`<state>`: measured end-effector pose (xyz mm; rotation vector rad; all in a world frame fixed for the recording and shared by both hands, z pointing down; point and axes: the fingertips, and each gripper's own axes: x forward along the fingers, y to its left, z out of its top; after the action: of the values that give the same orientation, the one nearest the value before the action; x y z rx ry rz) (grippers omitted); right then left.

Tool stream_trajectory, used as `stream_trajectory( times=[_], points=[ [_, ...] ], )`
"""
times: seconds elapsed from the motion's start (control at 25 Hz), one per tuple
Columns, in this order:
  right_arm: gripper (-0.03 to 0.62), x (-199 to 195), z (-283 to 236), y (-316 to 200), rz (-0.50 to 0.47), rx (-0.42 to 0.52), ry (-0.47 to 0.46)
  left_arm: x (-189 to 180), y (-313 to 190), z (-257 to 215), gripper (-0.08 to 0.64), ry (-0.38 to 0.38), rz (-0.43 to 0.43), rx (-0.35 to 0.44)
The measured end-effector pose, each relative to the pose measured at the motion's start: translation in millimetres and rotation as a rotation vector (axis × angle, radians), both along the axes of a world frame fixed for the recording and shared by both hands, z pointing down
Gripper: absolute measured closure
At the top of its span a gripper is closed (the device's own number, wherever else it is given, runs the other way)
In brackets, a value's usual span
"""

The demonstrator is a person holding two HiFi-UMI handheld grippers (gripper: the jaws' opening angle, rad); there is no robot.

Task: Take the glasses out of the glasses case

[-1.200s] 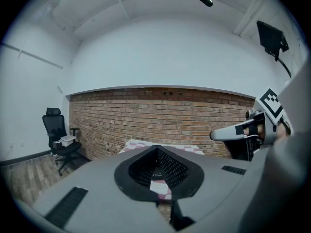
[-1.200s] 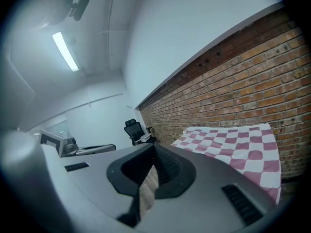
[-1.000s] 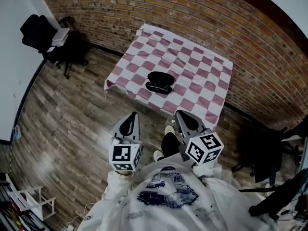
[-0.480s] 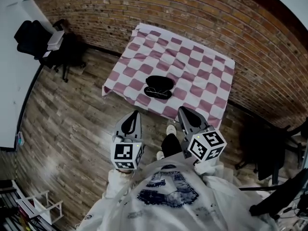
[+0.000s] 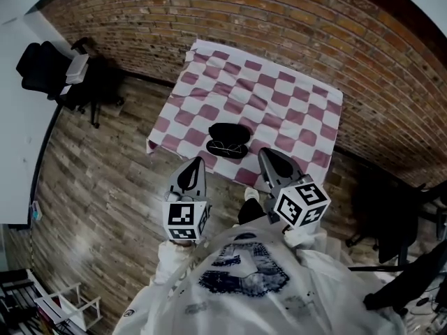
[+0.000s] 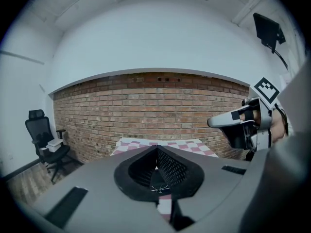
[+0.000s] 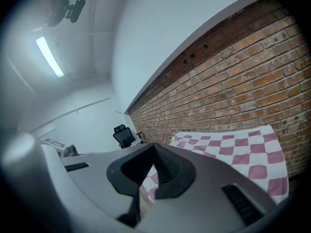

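Observation:
A black glasses case (image 5: 228, 137) lies open near the front edge of a table with a pink-and-white checked cloth (image 5: 279, 103). Wire-framed glasses (image 5: 224, 147) rest in its near half. My left gripper (image 5: 197, 160) is shut and empty, its tip just short of the table's front edge, below and left of the case. My right gripper (image 5: 262, 152) is also shut and empty, to the right of the case at the cloth's edge. In the left gripper view the glasses (image 6: 158, 188) show through the gap behind the shut jaws, and the right gripper (image 6: 233, 123) is at the right.
A brick wall (image 5: 265, 19) runs behind the table. A black office chair (image 5: 42, 65) stands at the left on the wooden floor (image 5: 98, 187). Dark furniture (image 5: 391, 215) is at the right, and a white rack (image 5: 66, 302) at bottom left.
The person has stepped toward the table; both grippers have moved forward together. The case now lies just beyond their tips. Both stayed shut.

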<state>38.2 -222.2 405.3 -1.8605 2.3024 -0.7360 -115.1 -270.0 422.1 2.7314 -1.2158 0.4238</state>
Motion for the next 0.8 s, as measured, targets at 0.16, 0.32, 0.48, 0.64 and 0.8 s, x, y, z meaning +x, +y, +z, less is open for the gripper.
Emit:
stream_trajectory(
  times=[0.16, 0.32, 0.48, 0.64, 0.8],
  points=[
    [0.578, 15.9, 3.0, -17.7, -0.006, -0.007, -0.009, 12.8, -21.7, 11.4, 0.551, -0.014, 0.005, -0.007],
    [0.578, 34.2, 8.8, -32.4, -0.006, -0.018, -0.025, 23.7, -41.0, 20.6, 0.551, -0.016, -0.004, -0.018],
    [0.578, 50.4, 13.8, -44.2, -0.007, -0.022, -0.033, 33.5, -55.6, 27.7, 0.551, -0.043, -0.006, -0.021],
    [0.578, 61.9, 19.9, -54.3, -0.015, -0.029, -0.047, 42.6, -68.0, 33.7, 0.552, -0.064, 0.007, -0.016],
    [0.578, 66.6, 26.3, -62.0, -0.033, -0.038, -0.057, 48.7, -75.9, 42.7, 0.552, -0.092, 0.030, -0.029]
  ],
)
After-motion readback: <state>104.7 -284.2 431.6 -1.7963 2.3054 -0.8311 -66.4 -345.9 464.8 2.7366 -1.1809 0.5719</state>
